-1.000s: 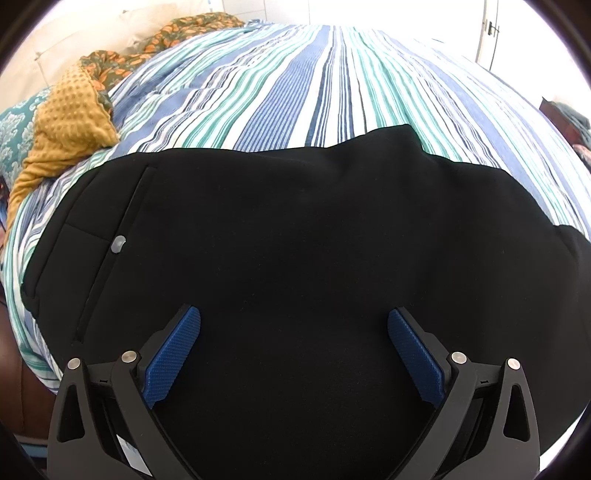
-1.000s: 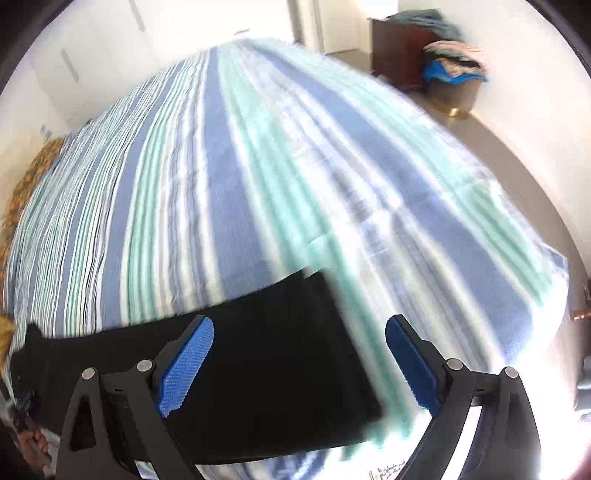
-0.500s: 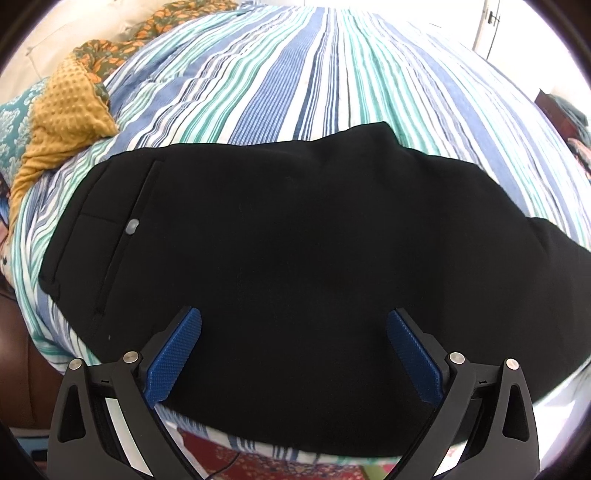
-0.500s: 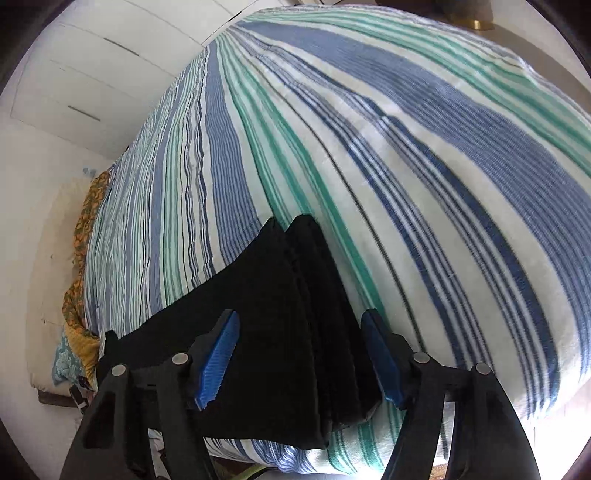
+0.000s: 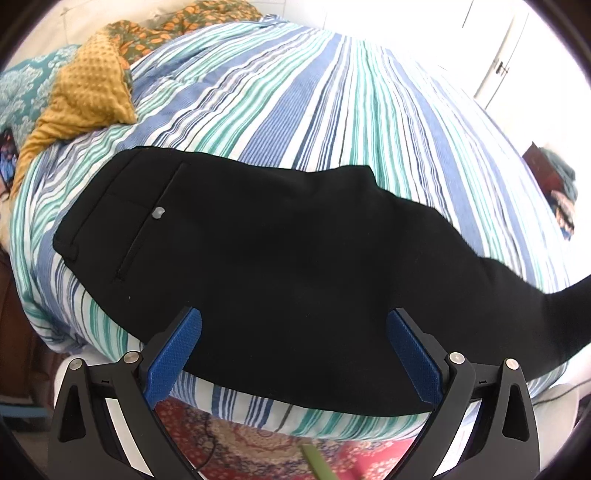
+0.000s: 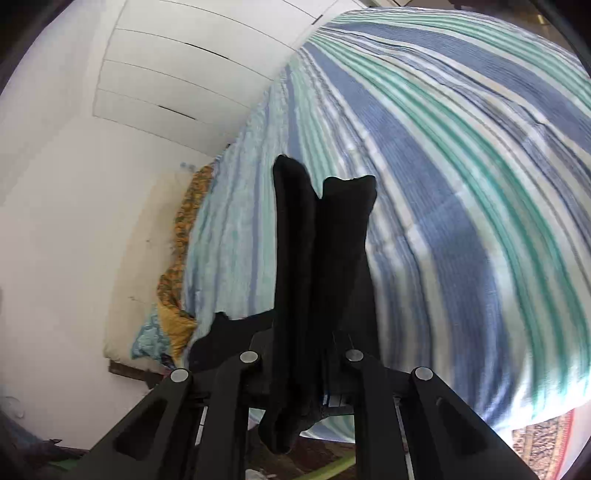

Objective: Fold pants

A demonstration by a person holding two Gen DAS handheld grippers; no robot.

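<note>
- My left gripper point(image 5: 293, 354) hangs tilted downward, blue pads spread wide, nothing between them.
- My right gripper point(image 6: 306, 354) is closing its jaws, dark cloth point(image 6: 317, 258) bunched between.

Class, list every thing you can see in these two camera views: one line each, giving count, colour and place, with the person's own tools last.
pants: one, black, flat across the near edge of the bed; leg ends lifted between the right tool's jaws
bedspread: one, blue, green and white stripes, covering the bed
blanket: one, mustard yellow, far left of the bed
floral cloth: one, orange and green, at the bed's far left edge
rug: one, red patterned, on the floor below the bed
wardrobe: one, white, beyond the bed
left hand-held gripper: one, black with blue pads, open above the pants
right hand-held gripper: one, black, jaws closing on the pants' leg ends
</note>
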